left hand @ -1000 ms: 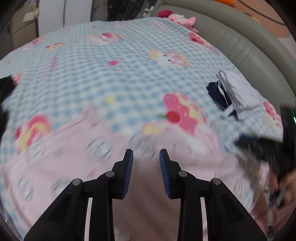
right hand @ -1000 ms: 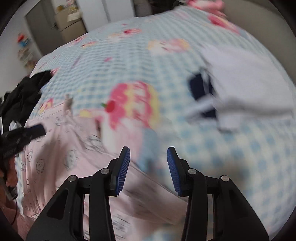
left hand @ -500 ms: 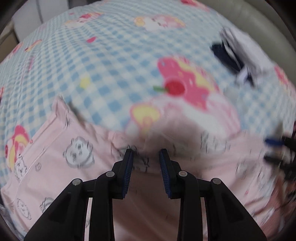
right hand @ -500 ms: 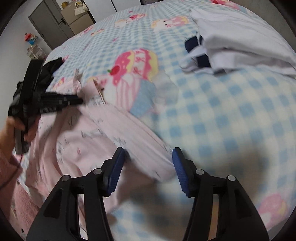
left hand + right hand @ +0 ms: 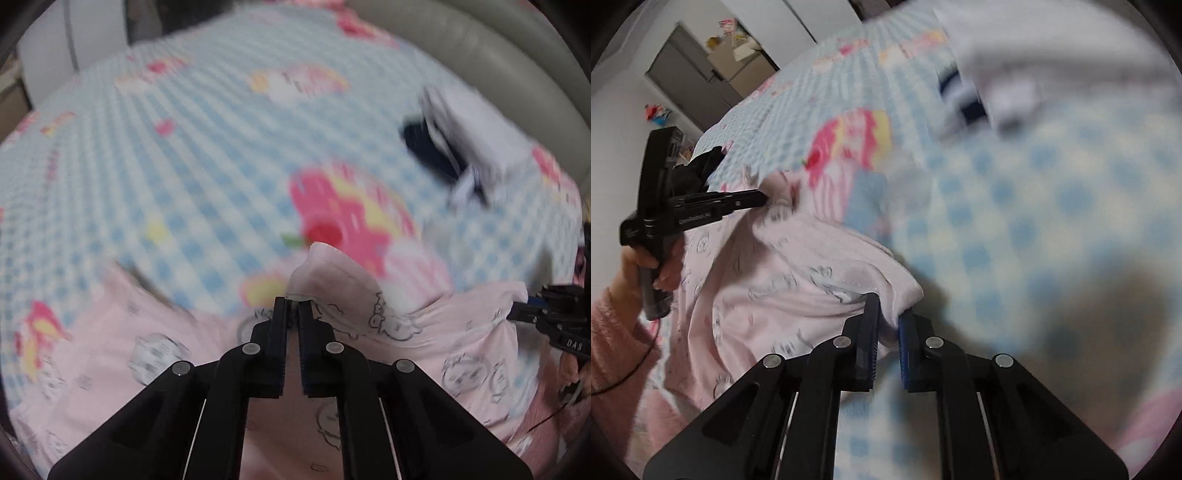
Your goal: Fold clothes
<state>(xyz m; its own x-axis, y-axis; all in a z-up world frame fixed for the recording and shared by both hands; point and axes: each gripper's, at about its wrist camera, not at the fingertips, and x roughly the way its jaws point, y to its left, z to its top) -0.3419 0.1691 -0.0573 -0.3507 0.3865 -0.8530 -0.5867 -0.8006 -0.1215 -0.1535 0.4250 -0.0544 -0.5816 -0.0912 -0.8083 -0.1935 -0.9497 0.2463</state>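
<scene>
A pale pink garment point(image 5: 436, 332) printed with small cartoon faces lies across the near part of a blue-checked bed sheet point(image 5: 184, 147). My left gripper point(image 5: 293, 304) is shut on a raised fold of the pink garment, which sticks up above the fingertips. My right gripper point(image 5: 889, 308) is shut on another edge of the same pink garment point(image 5: 783, 295), lifted off the sheet. The right gripper point(image 5: 517, 314) also shows at the right edge of the left wrist view, and the left gripper point(image 5: 762, 199) shows in the right wrist view, held by a hand point(image 5: 661, 266).
A folded white and navy pile of clothes point(image 5: 461, 147) sits at the right of the bed, beside a grey padded headboard point(image 5: 498, 62). The sheet point(image 5: 1034, 206) carries pink cartoon prints. A grey door point(image 5: 690, 85) and boxes stand beyond the bed's far side.
Both grippers went from open to shut on the pink garment. Each now lifts a pinched edge off the sheet, and the views have swung and blurred.
</scene>
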